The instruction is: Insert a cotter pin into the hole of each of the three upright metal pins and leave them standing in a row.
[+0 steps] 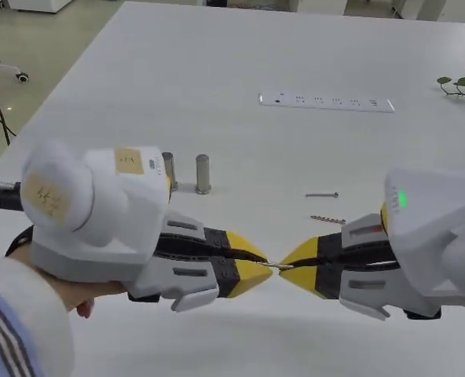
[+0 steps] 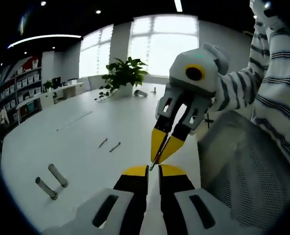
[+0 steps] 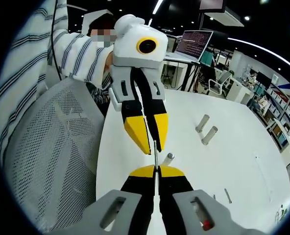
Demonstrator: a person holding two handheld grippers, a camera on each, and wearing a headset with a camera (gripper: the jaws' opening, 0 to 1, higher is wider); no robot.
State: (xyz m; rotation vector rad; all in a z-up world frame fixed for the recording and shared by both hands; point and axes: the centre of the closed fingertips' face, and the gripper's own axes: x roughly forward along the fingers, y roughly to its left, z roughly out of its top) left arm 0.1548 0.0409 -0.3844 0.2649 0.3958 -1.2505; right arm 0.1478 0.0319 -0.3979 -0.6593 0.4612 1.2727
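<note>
My right gripper (image 3: 155, 169) is shut on a thin cotter pin (image 3: 155, 155) that sticks out toward my left gripper (image 3: 154, 147). The left gripper (image 2: 154, 169) has its jaws a little apart, and the pin's free end (image 2: 154, 160) sits right at its tips. In the head view both grippers meet tip to tip, left (image 1: 265, 265) and right (image 1: 289, 267). Two upright metal pins (image 1: 170, 170) (image 1: 203, 173) stand side by side on the table behind the left gripper. A third metal pin (image 3: 170, 157) stands close below the tips.
Two loose cotter pins (image 1: 321, 195) (image 1: 327, 220) lie on the white table (image 1: 217, 86) beyond the right gripper. A white power strip (image 1: 325, 102) lies farther back, and a plant sprig (image 1: 464, 83) is at the far right edge. A mesh chair (image 3: 52, 161) is near the table's front edge.
</note>
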